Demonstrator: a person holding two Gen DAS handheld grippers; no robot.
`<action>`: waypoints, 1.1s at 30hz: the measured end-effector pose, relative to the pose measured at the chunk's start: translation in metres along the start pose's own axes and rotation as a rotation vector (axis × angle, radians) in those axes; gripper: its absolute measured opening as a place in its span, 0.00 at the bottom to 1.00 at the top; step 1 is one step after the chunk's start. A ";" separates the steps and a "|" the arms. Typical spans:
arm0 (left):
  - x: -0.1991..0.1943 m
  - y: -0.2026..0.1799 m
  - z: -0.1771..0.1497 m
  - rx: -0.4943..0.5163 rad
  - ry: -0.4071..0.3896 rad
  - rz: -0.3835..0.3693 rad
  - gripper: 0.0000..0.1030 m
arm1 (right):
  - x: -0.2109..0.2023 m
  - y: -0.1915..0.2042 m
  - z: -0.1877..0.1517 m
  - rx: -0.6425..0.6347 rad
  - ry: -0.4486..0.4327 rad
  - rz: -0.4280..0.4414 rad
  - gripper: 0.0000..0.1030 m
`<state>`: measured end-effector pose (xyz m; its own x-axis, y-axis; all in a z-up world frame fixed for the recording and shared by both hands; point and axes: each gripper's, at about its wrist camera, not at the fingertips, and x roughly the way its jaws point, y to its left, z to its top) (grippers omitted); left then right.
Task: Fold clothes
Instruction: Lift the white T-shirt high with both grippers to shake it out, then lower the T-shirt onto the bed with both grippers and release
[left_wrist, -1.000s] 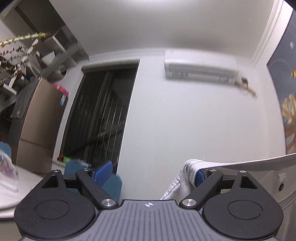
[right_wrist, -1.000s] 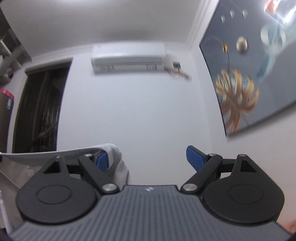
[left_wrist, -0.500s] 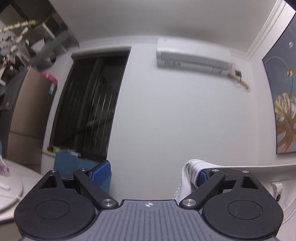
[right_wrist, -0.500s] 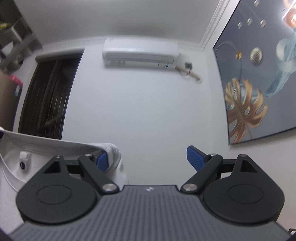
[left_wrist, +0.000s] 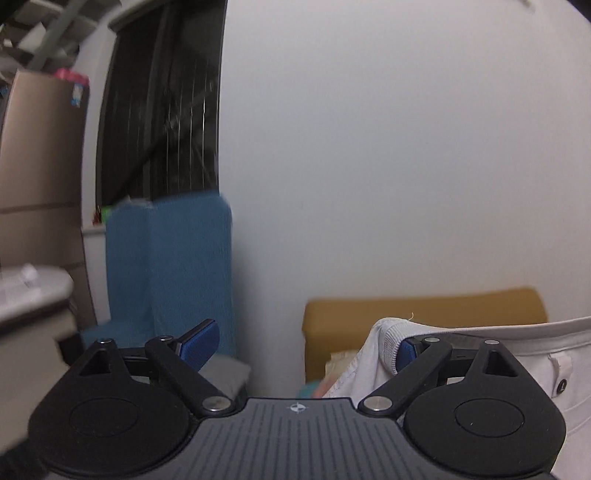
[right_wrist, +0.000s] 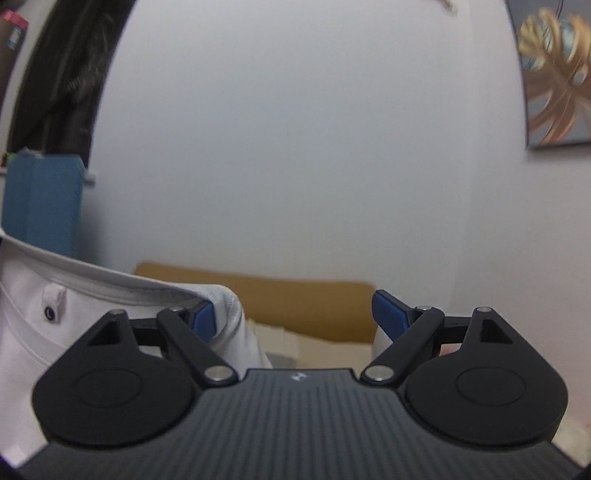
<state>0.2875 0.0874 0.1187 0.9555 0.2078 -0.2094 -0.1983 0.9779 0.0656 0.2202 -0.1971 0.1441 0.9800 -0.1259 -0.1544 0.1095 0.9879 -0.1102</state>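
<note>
A white garment with a ribbed collar hangs stretched between my two grippers. In the left wrist view the garment drapes over my right finger. My left gripper stands wide open. In the right wrist view the garment drapes over my left finger. My right gripper also stands wide open. A small size tag shows inside the collar. The garment's lower part is hidden.
A mustard-yellow cushion or sofa back lies straight ahead below a white wall. A blue covered chair stands at the left by a dark window. A gold leaf picture hangs at the right.
Both grippers have tilted down: the air conditioner has left the view, and the yellow cushion and blue chair have come in. The garment stays hooked on the inner fingers.
</note>
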 end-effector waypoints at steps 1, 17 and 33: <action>0.030 -0.004 -0.021 0.002 0.029 -0.007 0.91 | 0.030 0.007 -0.015 0.010 0.027 -0.001 0.84; 0.294 -0.038 -0.238 0.204 0.628 -0.215 0.95 | 0.298 0.054 -0.245 -0.004 0.588 0.185 0.84; 0.230 0.015 -0.170 0.031 0.717 -0.369 1.00 | 0.263 0.043 -0.196 0.081 0.748 0.348 0.84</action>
<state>0.4670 0.1533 -0.0948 0.5837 -0.1549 -0.7971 0.1189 0.9874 -0.1048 0.4504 -0.2057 -0.0937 0.5940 0.1896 -0.7818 -0.1401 0.9814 0.1316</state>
